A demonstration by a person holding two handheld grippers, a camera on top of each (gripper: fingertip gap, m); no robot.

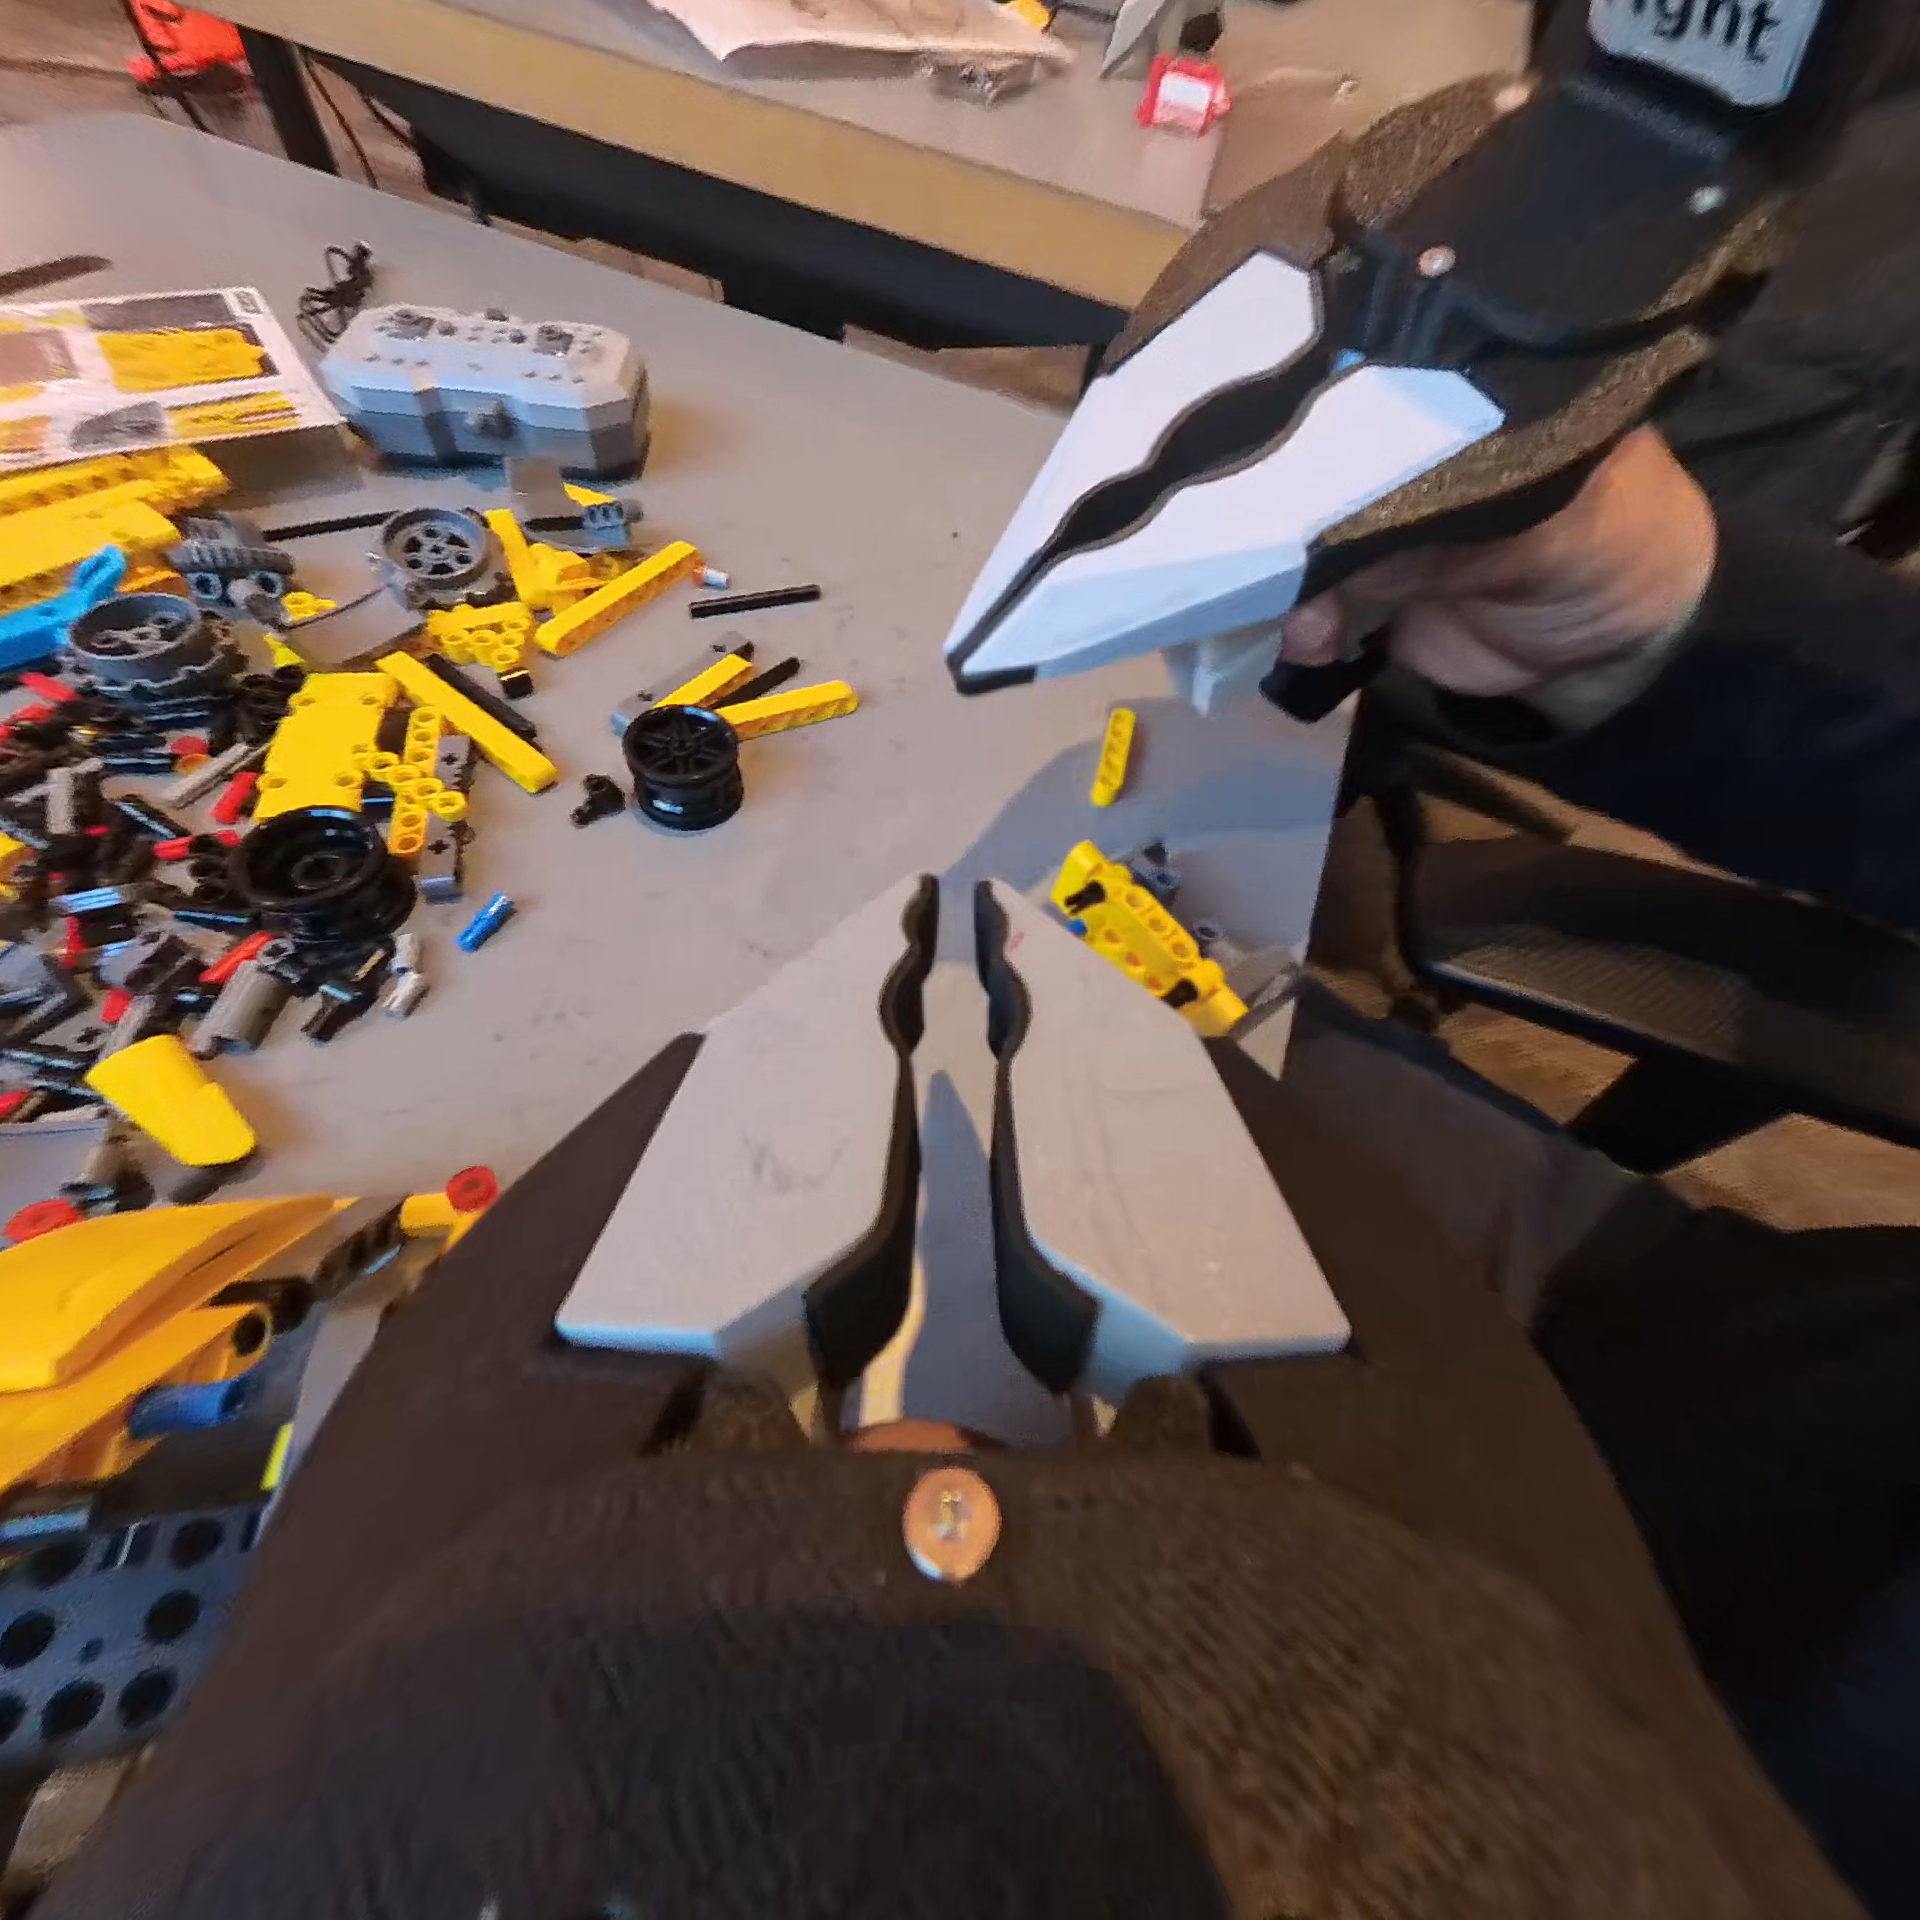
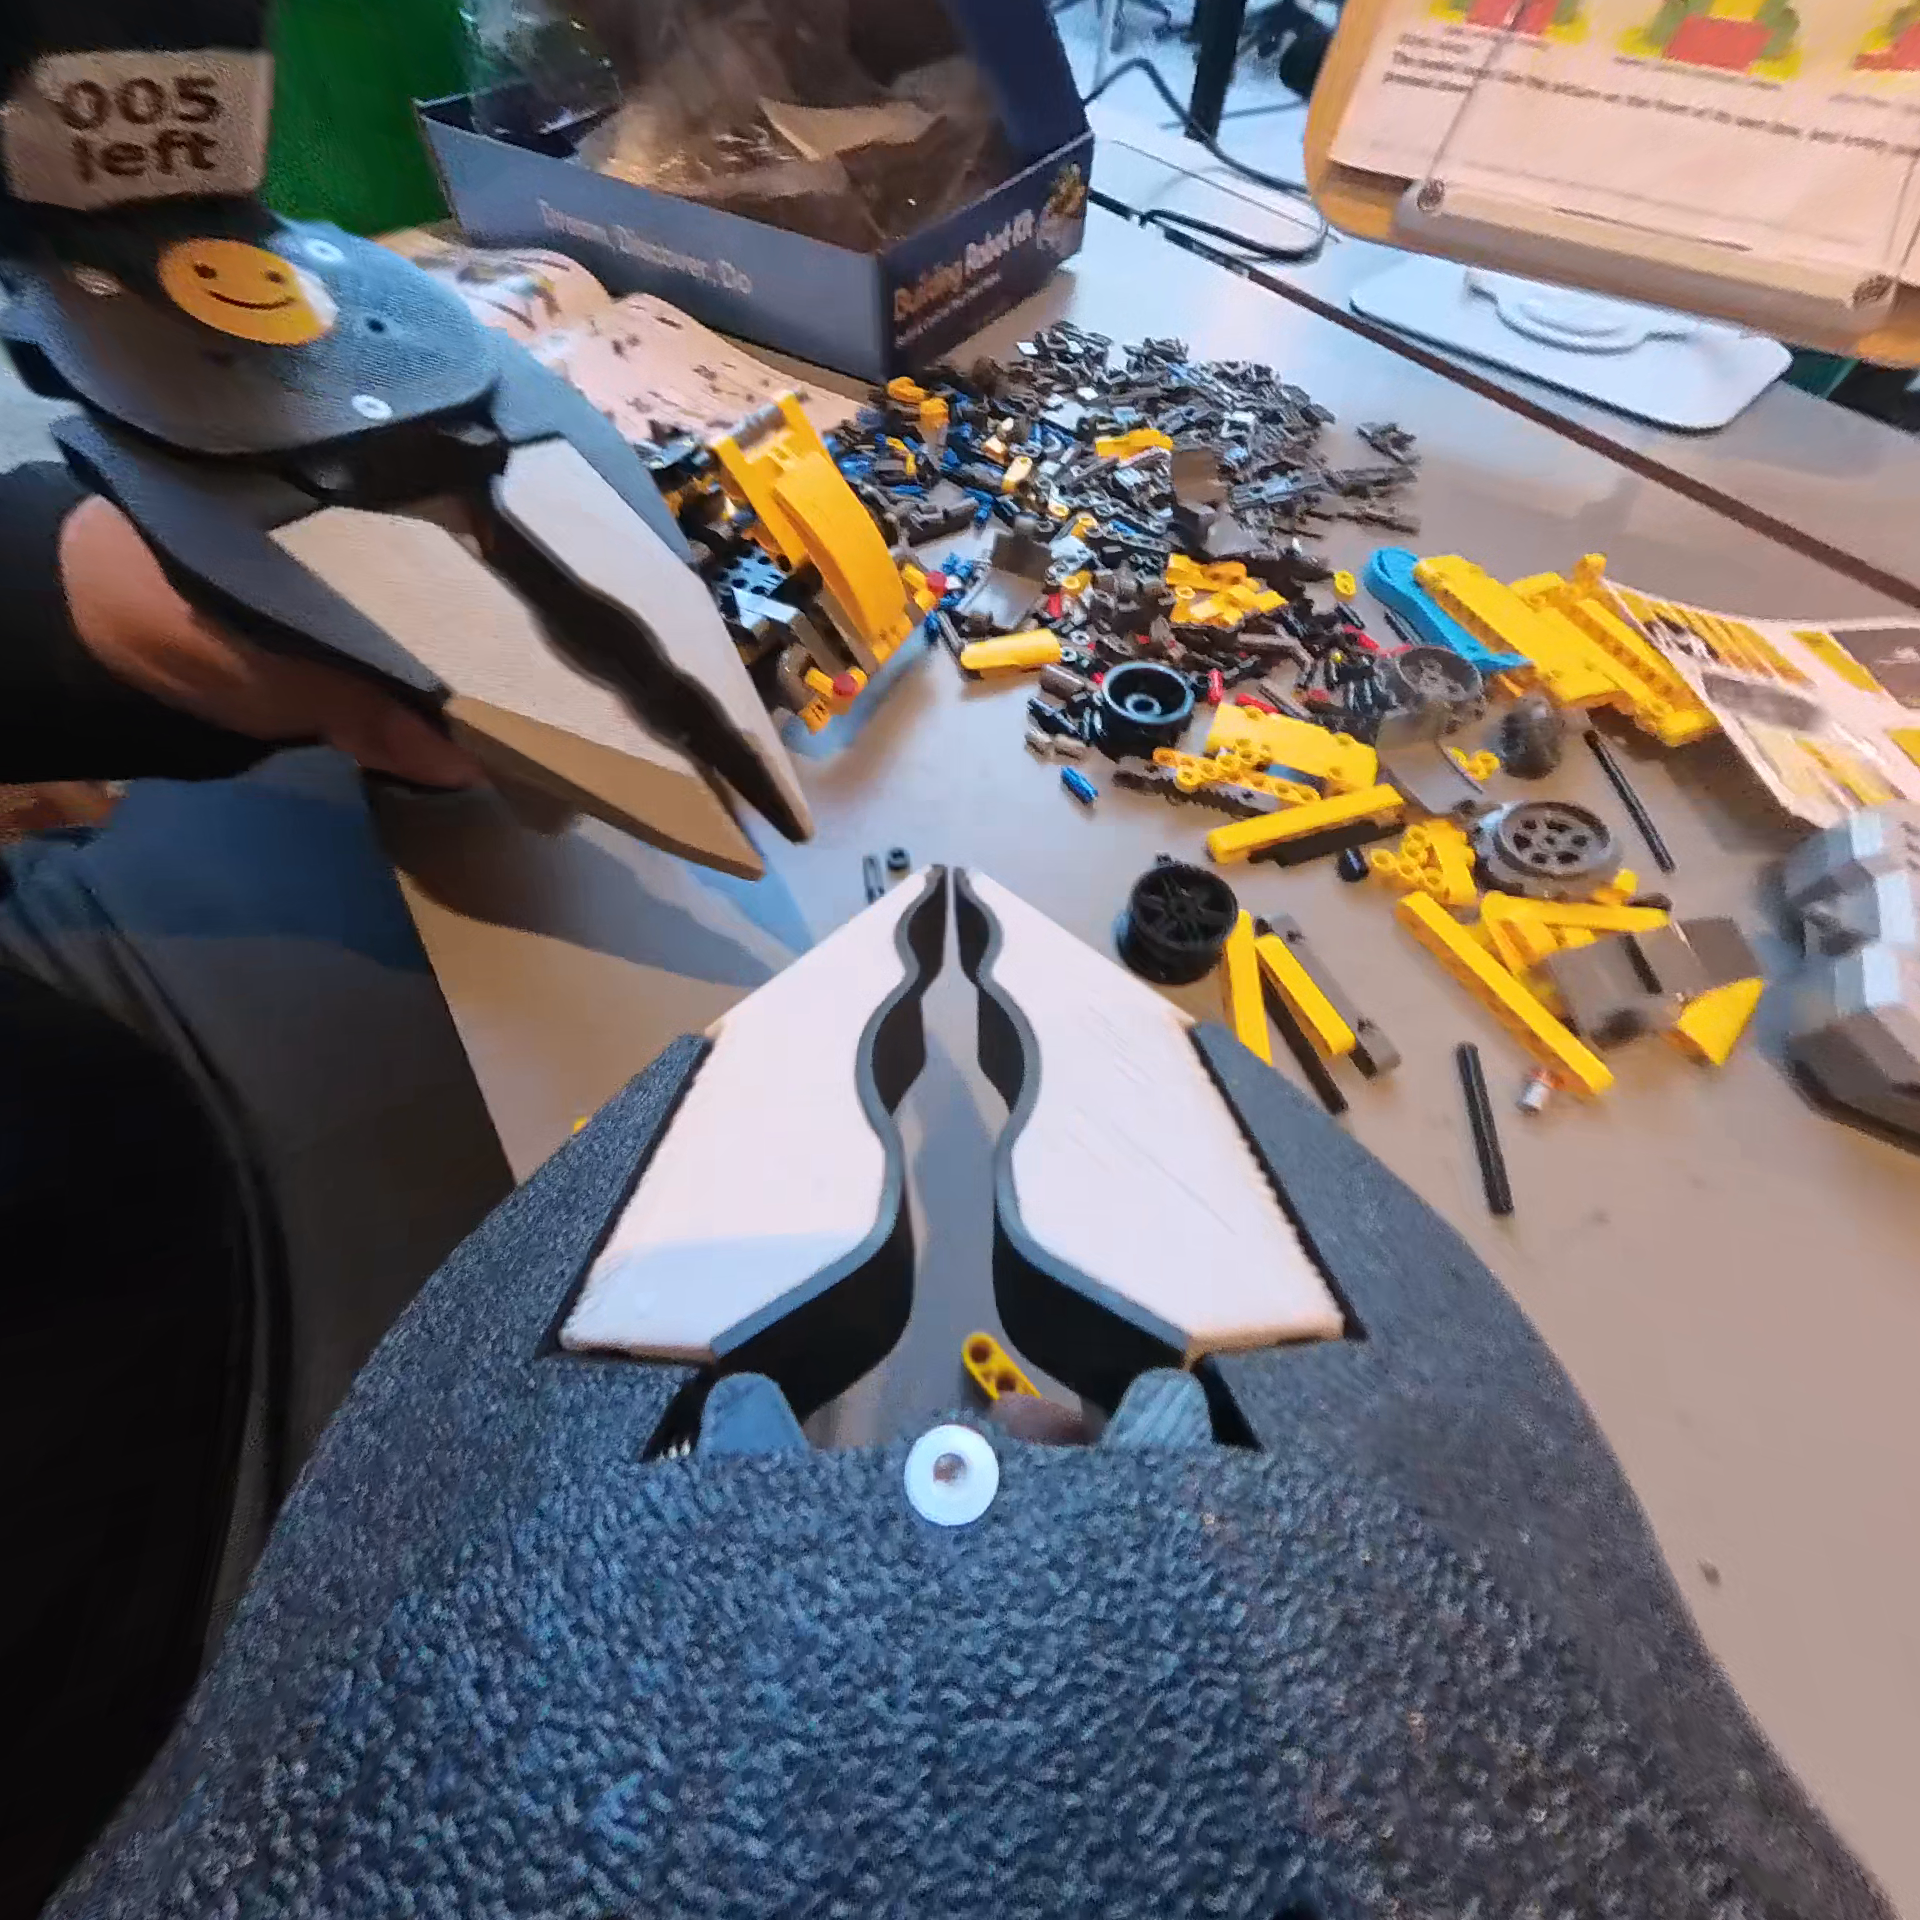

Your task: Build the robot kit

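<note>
My left gripper [image 1: 953,896] hangs low over the grey table [image 1: 831,499] near its right edge. Its jaws are almost closed, with a narrow gap and nothing between the pads. It also shows in the right wrist view [image 2: 774,844]. A yellow holed assembly with black pins [image 1: 1143,935] lies just right of its tips. A short yellow beam [image 1: 1114,756] lies beyond. My right gripper [image 2: 950,878] is shut, tips together, above bare table. It shows in the left wrist view [image 1: 966,665] too. Small black pieces [image 2: 883,868] lie just left of its tips and a black wheel [image 2: 1179,923] lies to its right.
A wide pile of yellow, black and grey building parts [image 2: 1247,582] covers the table. A grey battery box [image 1: 488,384] and a booklet [image 1: 135,364] lie at the far side. A blue carton [image 2: 790,208] and a part-built yellow vehicle [image 2: 821,540] stand behind. The gap from one gripper's tips to the other's is roughly 5 cm. My right tips are roughly 9 cm from the black wheel [image 2: 1179,923]. Seen from the left wrist view [image 1: 697,745] as well.
</note>
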